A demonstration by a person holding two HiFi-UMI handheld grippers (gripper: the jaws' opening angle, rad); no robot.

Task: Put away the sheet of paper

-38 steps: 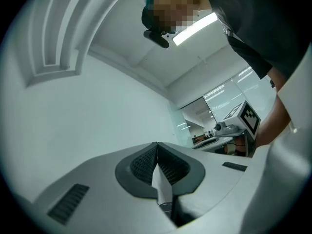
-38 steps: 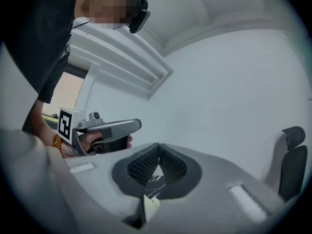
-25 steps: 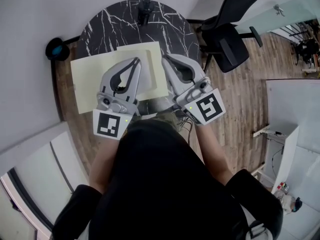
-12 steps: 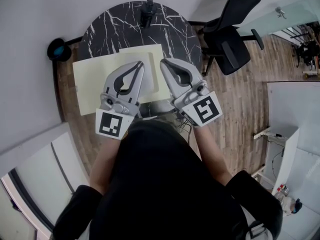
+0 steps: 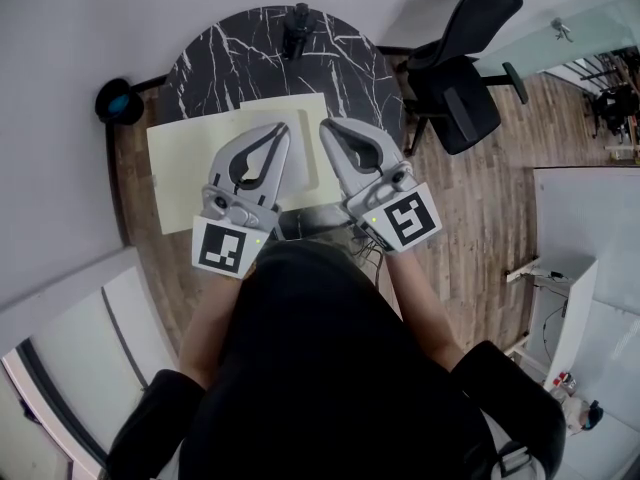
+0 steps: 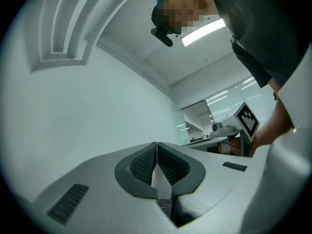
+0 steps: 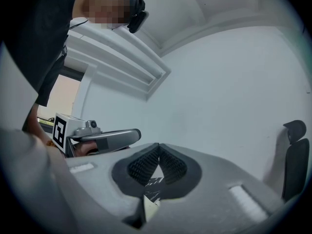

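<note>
Flimsy sheet of paper (image 5: 185, 163) lying under the jaws
Left gripper (image 5: 283, 128) and right gripper (image 5: 325, 126) are hovering closed, empty; pinch its free edge.

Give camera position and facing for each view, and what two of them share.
Head view: on the person's head, steeply down on marble table, paper, left tongs, right tongs; forearms, torso show.
Left gripper view: on left tongs, along its shut jaws, up at wall and ceiling; torso at right.
Right gripper view: on right tongs, along its shut jaws, toward white wall; torso at left.
Shared: each gripper view catches the other tongs; head and right gripper views share the office chair.
</note>
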